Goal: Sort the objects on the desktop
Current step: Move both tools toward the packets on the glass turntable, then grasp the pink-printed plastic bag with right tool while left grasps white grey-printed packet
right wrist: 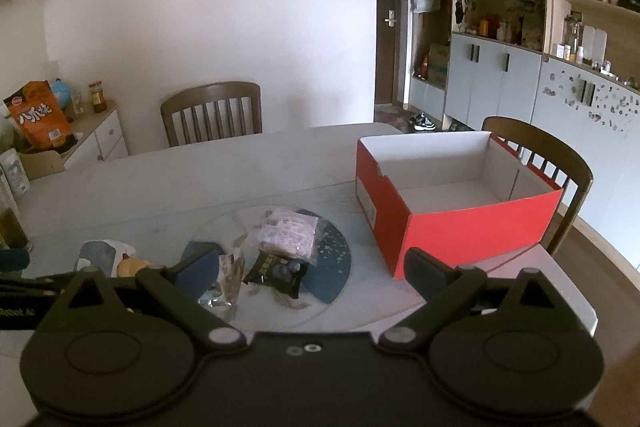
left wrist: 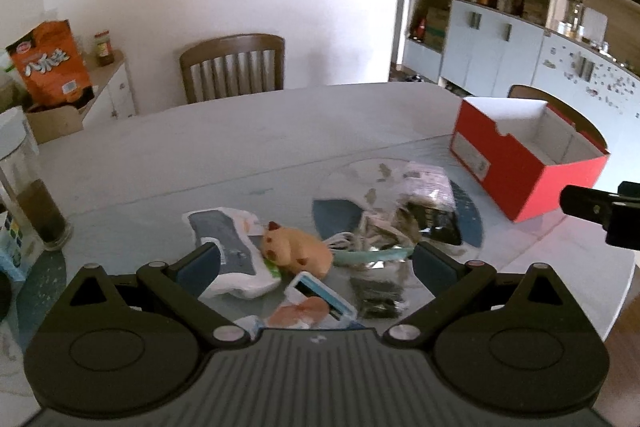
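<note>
A pile of small objects lies on the table: an orange plush toy, a white and grey pouch, a blue and white case, a white cable, a black snack packet and a pale printed bag. An open red box with an empty white inside stands to the right; it also shows in the left wrist view. My left gripper is open above the plush toy and case. My right gripper is open above the snack packet, left of the red box.
Wooden chairs stand behind the table and behind the red box. A glass jar stands at the table's left edge. A side cabinet holds an orange bag. Cupboards line the right wall.
</note>
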The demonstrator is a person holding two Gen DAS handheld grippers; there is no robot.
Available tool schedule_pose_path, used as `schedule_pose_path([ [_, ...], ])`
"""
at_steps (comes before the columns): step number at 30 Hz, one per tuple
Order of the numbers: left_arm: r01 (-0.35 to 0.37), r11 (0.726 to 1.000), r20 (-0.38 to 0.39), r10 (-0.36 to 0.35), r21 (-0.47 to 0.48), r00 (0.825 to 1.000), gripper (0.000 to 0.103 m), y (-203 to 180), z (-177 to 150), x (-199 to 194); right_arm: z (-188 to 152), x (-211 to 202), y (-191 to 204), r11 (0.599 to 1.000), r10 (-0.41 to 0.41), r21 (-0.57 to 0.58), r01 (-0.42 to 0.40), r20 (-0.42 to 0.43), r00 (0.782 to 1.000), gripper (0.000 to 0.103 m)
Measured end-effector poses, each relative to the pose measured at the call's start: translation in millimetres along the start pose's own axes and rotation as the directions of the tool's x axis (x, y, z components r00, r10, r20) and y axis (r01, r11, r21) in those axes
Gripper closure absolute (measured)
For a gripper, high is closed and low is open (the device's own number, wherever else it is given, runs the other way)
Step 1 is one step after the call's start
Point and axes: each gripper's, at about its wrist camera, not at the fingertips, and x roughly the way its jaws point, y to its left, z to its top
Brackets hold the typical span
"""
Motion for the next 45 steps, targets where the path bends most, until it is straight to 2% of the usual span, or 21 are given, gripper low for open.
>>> schedule_pose_path([
  [10, -0.096, 0.992, -0.031, 0.094, -0.082, 0.995, 0.001, 23.6, 5.7, 33.9, 13.9, 51.6, -5.4, 0.999, 0.033, -0.022, -0.034, -0.031, 0.999, 0.004],
  [18, -0.179, 0.976, -0.052, 0.174, -0.126, 0.983, 0.001, 39.1, 4.8, 56.0, 22.1, 94.4, -3.7, 0.997, 0.067, -0.038, -0.069, -0.066, 0.996, 0.004],
  [26, -0.217, 0.960, -0.062, 0.209, -0.175, 0.976, 0.006, 65.8, 6.9, 74.8, 28.1, 124.9, 10.8, 0.993, 0.090, -0.068, -0.095, -0.084, 0.992, 0.004],
  [35, -0.218, 0.950, -0.104, 0.199, -0.224, 0.974, 0.017, 90.7, 7.5, 101.9, 31.2, 160.0, 24.2, 0.992, 0.080, -0.088, -0.089, -0.100, 0.992, 0.004],
  [45, -0.200, 0.947, -0.128, 0.172, -0.250, 0.977, 0.024, 101.9, 10.4, 123.3, 22.8, 210.8, 32.7, 0.994, 0.054, -0.086, -0.067, -0.142, 0.988, 0.003],
])
